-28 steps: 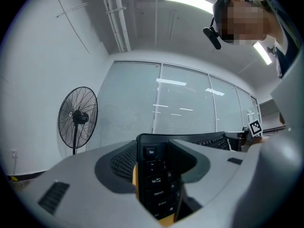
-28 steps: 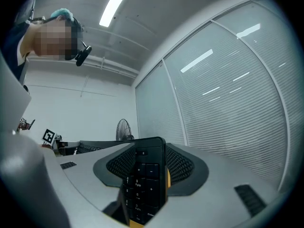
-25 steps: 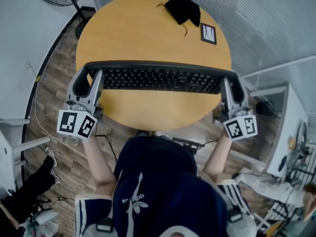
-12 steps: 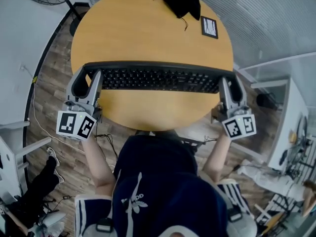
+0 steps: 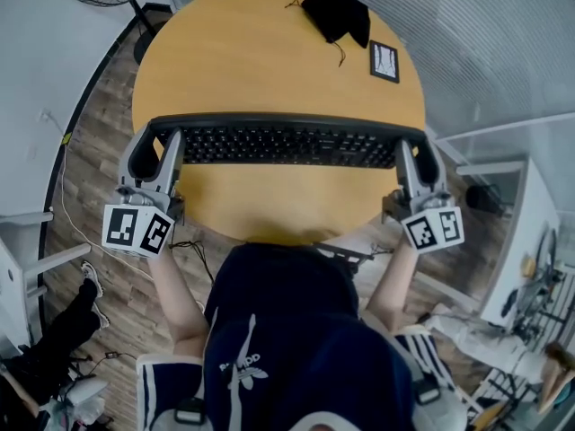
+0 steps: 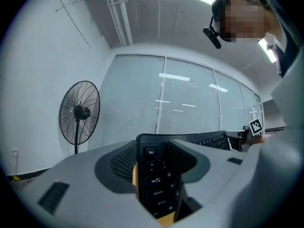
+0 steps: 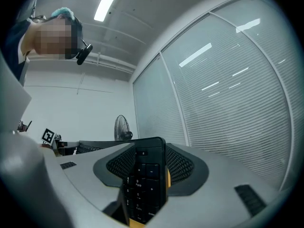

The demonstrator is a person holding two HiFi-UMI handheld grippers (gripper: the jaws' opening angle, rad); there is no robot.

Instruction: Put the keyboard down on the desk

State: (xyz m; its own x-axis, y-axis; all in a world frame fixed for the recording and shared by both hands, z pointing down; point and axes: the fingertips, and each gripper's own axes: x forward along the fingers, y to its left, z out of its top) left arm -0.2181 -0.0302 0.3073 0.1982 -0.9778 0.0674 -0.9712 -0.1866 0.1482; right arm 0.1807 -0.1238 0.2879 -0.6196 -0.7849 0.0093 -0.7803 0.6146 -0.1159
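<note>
So the keyboard (image 5: 286,142) isn't down for good yet, it's clamped at both ends. The left gripper (image 5: 154,146) has its fingers (image 6: 71,184) closed in on the Esc end, and you can see those keys wedged right between them in the left gripper view. Same deal on the other side: the right gripper (image 5: 416,151) has its fingers (image 7: 204,184) pinched on the numpad end. Neither pair is wide open, each is only as far apart as the board is thick.

The keyboard runs straight across from one set of fingers to the other, level as far as I can tell, over the near part of the round wooden tabletop (image 5: 269,52). A sliver of orange shows between the fingers in both gripper views, so the wood is right there. I honestly can't tell whether the keyboard is already touching or hanging just above it.

My read is that the carrying and lining up is basically done. What's left is settling it onto the wood (if it isn't there yet), spreading both sets of fingers and pulling them off the ends. The black pouch (image 5: 334,16) and the little card (image 5: 384,61) sit well beyond the fingers, so they're not in the way
</note>
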